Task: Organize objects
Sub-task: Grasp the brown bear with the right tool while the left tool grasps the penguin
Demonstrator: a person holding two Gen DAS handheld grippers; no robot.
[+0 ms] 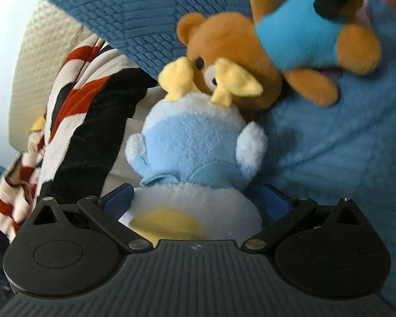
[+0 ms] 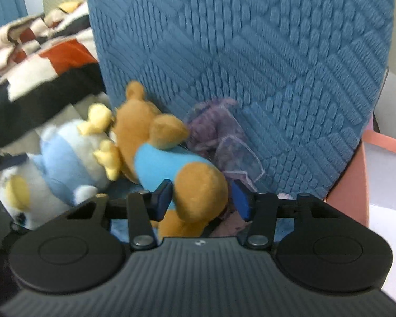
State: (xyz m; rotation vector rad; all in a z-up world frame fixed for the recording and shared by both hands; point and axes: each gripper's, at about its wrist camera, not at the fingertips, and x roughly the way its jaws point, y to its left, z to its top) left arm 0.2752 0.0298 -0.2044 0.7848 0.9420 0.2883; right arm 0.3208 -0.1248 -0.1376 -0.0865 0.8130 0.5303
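The left gripper (image 1: 195, 200) has its two blue-padded fingers (image 1: 118, 200) clenched on the head of a pale blue and white plush penguin (image 1: 195, 142) with a yellow beak and two yellow feet, which lies feet-forward on the light blue fleece seat cover (image 1: 330, 145). The right gripper (image 2: 202, 198) has its two blue pads (image 2: 162, 198) around a hind leg of a brown plush teddy bear in a bright blue shirt (image 2: 161, 163); the left pad touches the leg, the right pad stands just off it, so the grasp is not firm. There are two plush toys, touching, the penguin's feet against the bear's face. Behind the bear lies one sheer purple pouch (image 2: 224, 137) against the dark blue textured chair back (image 2: 250, 52). Beside them is one red, white and black striped blanket (image 1: 74, 121).
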